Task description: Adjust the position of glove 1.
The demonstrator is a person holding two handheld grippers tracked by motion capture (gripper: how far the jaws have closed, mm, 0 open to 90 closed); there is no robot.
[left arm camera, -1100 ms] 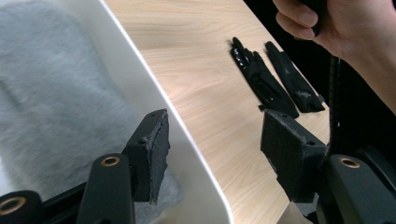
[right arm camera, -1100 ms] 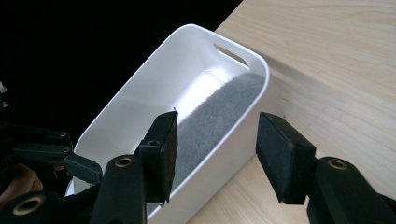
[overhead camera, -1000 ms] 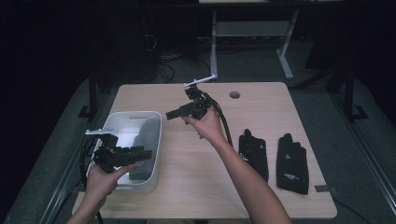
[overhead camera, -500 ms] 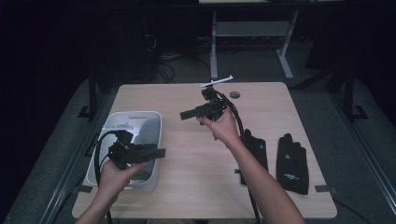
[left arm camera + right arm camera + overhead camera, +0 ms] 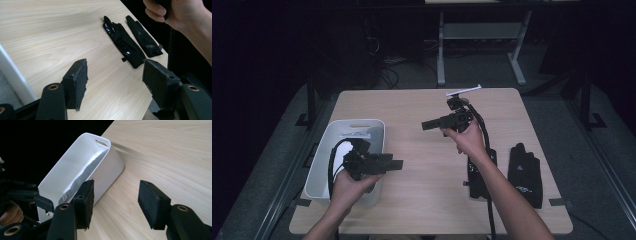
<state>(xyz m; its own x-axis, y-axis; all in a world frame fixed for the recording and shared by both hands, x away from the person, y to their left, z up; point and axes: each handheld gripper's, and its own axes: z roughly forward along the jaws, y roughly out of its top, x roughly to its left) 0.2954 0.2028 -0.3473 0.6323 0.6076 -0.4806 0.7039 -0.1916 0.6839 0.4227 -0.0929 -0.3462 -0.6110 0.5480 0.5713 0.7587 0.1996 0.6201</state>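
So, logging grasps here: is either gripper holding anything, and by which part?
Nothing is held: the left gripper and right gripper both have open, empty jaws.

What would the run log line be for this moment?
left tool: open, jaws just widening, nothing between | right tool: open, empty | gloves: flat on table | bin: white

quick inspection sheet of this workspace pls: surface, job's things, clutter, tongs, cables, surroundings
Surface: light wooden table, bare in the middle.
Job's things: two black gloves lying flat side by side at the right edge; white bin at the left edge.
Clutter: nothing seen.
Tongs: left tongs open, jaws just widened, nothing between them; right tongs open, nothing held.
Cables: black cable trailing along the right forearm; another loops over the bin.
Surroundings: dark room, metal frame legs behind the table.
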